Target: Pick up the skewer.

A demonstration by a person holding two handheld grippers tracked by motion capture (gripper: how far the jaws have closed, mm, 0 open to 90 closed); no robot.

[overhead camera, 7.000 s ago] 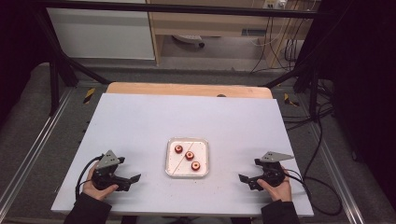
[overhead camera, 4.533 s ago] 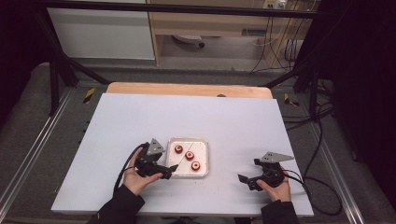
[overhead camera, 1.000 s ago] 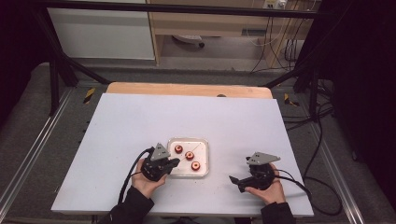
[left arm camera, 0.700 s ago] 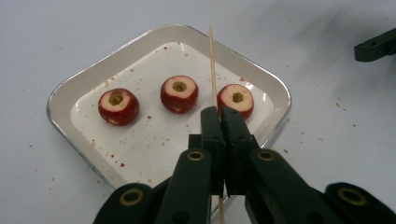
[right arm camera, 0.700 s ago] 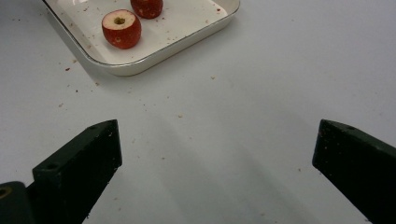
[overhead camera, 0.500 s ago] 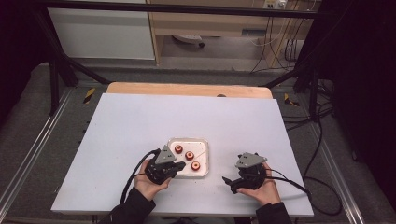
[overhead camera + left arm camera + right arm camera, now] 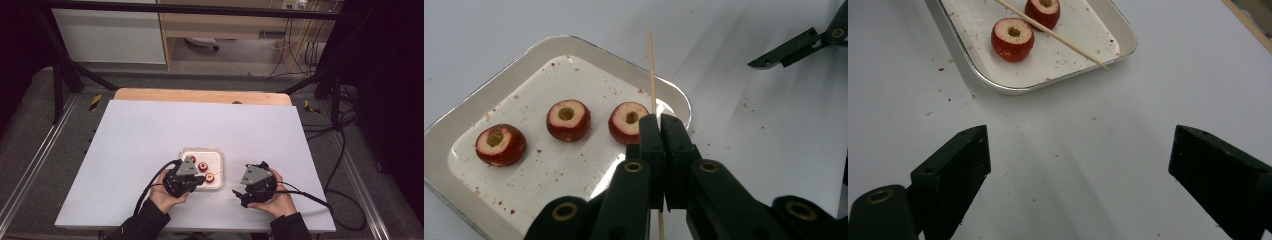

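- Left gripper (image 7: 199,181) sits at the near-left corner of the tray (image 7: 186,151), jaws clamped on a thin wooden skewer (image 7: 652,75).
- Left gripper view: jaws pinched together (image 7: 663,130); skewer runs between them and sticks out past the tips, over the tray's corner and the table beyond.
- Right gripper (image 7: 239,194) is on the table just right of the tray, jaws spread wide, nothing between them.
- Right gripper view: both black jaws (image 7: 1078,165) far apart over bare white table (image 7: 1083,140), tray (image 7: 998,87) ahead of them at the far left.
- Tray is white, shallow, rounded corners, flecked with red crumbs; it lies near the middle of the table (image 7: 150,125), toward the near edge.
- Three cored red fruit pieces in the tray in a row, left gripper view: one (image 7: 500,145) at left, one (image 7: 568,119) in the middle, one (image 7: 629,121) just beside the skewer.
- Each piece has a pale cut top with a hole through the centre.
- Right gripper view: skewer (image 7: 1058,36) slants across the tray, tip reaching its rim; two fruit pieces (image 7: 1012,39) close to it.
- A hand (image 7: 165,197) holds the left gripper, another hand (image 7: 280,202) the right; dark sleeves at the near edge.
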